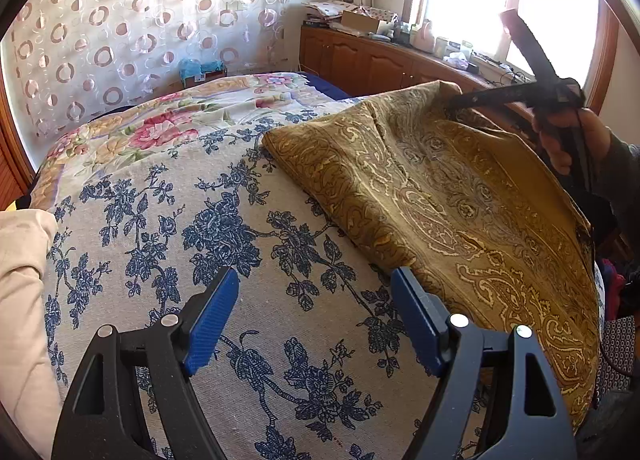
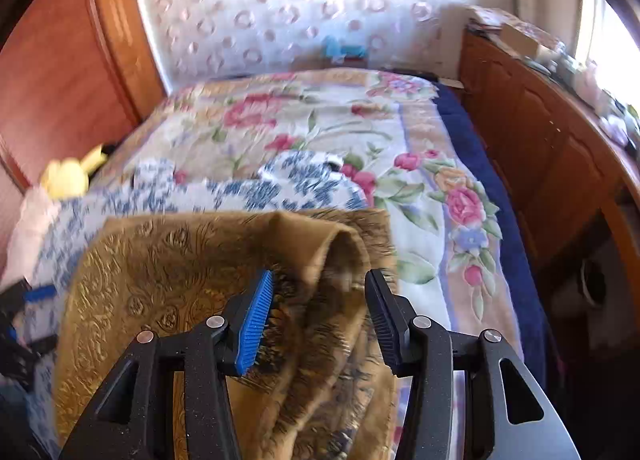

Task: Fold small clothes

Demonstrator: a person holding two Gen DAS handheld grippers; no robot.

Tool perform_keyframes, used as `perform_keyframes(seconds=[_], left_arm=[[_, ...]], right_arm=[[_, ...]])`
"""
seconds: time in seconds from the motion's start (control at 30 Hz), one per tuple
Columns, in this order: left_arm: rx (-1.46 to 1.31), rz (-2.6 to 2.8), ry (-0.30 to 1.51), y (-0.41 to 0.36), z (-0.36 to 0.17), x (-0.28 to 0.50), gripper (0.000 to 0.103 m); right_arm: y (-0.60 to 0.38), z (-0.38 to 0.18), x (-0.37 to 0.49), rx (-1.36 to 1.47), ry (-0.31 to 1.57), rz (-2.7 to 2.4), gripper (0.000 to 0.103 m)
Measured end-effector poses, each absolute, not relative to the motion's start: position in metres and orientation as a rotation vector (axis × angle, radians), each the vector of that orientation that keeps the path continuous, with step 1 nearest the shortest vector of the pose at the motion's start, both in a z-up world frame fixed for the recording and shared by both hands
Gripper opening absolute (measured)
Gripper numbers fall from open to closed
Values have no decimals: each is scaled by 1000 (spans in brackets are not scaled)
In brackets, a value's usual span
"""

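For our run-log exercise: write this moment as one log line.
left gripper: open, empty | right gripper: open around gold paisley cloth corner | cloth on bed

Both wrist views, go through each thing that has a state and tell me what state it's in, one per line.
Gold paisley cloth: partly folded on the bed, far corner raised off it.
Left claw: open, empty, over the blue floral sheet.
Right claw: open, cloth bunched between its fingers, not pinched.
Cabinet doors: closed.
Circle-print curtain: drawn.
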State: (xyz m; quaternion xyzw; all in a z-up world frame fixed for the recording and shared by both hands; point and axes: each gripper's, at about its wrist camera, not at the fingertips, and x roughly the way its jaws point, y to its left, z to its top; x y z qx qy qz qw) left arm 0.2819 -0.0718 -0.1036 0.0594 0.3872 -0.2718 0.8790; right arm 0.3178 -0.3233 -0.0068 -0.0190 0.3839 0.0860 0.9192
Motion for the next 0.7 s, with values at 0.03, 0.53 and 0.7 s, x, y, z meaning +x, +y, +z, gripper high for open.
perform_keyframes(seconds=[0.03, 0.53, 0.7], left_arm=[[123, -565, 808, -73, -104, 281, 79], [129, -562, 803, -72, -103, 280, 79], [127, -557, 803, -73, -102, 279, 79]], right_arm=[[-318, -10, 321, -66, 796, 167, 50], [-337, -9, 345, -65, 761, 156, 4], [-340, -26, 342, -78, 832, 121, 30]])
